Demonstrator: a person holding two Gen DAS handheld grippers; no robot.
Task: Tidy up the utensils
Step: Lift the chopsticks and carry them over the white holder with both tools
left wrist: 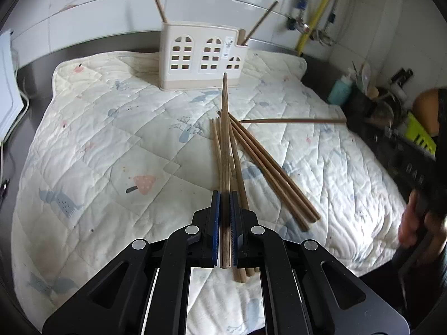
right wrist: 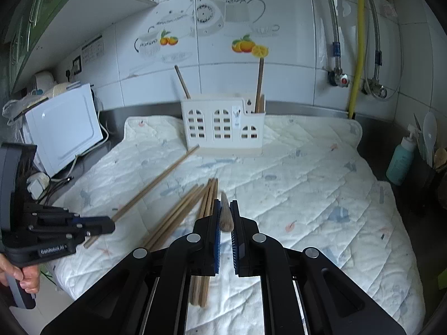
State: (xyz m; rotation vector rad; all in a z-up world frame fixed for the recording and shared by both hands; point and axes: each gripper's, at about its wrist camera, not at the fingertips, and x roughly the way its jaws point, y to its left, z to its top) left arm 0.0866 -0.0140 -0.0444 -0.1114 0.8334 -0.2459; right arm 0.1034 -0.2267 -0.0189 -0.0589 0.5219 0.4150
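Note:
My left gripper (left wrist: 225,195) is shut on one wooden chopstick (left wrist: 224,139) that points ahead toward the cream utensil holder (left wrist: 201,55). Below it, several loose chopsticks (left wrist: 259,167) lie in a fan on the quilted mat (left wrist: 111,139). In the right wrist view, my right gripper (right wrist: 225,203) is shut on another chopstick (right wrist: 225,217), seen nearly end-on above the pile (right wrist: 187,212). The left gripper (right wrist: 92,226) shows at the left with its chopstick (right wrist: 156,181) slanting toward the holder (right wrist: 223,122). Two chopsticks (right wrist: 259,83) stand in the holder.
A white appliance (right wrist: 64,128) with cables stands left of the mat. A teal bottle (right wrist: 401,162) and a dark container of utensils (right wrist: 430,167) sit at the right. Pipes (right wrist: 359,42) run down the tiled wall behind. A hand (right wrist: 22,276) grips the left tool.

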